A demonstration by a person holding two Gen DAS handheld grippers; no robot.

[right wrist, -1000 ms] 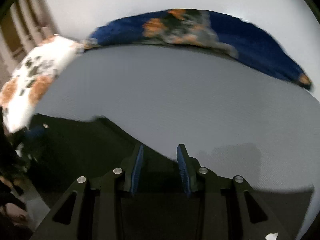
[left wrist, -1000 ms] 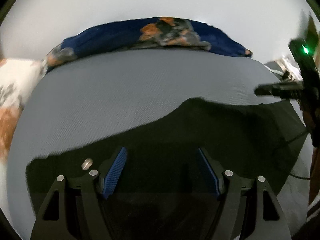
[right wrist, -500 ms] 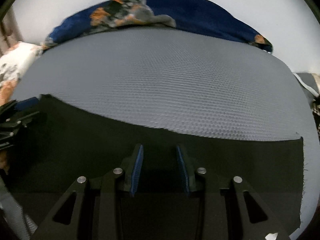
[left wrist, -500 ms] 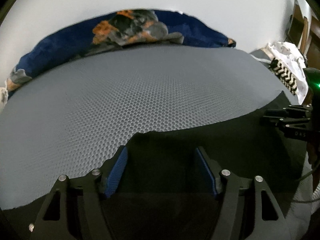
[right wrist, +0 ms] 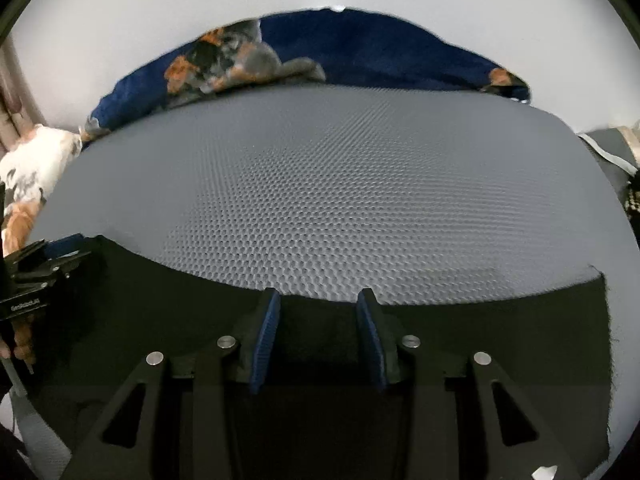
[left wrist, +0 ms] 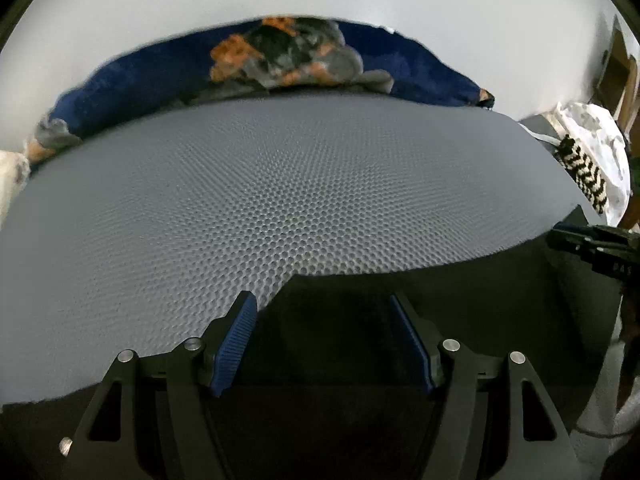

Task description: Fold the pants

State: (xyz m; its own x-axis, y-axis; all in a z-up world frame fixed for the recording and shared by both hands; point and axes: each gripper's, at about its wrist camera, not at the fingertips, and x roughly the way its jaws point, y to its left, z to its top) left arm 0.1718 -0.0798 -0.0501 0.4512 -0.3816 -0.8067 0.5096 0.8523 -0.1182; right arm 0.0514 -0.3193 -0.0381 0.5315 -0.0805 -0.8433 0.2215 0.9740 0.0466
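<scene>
Black fabric pants (left wrist: 440,304) lie lengthwise along the grey honeycomb mat's (left wrist: 280,184) near edge, beneath both spread, empty tongs: left gripper (left wrist: 324,340), right gripper (right wrist: 318,332).

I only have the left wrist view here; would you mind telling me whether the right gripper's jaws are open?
Observer: Yes, the right gripper is open, with the black pants lying under it.
Operator: Thanks. Where does the fabric end on the right side?
Observer: Its right edge runs straight and slightly frayed, stopping on the grey honeycomb mat.
Operator: And anything at the far left of that view?
Observer: The left gripper shows there, over the pants, beside a white and orange patterned cloth.
</scene>
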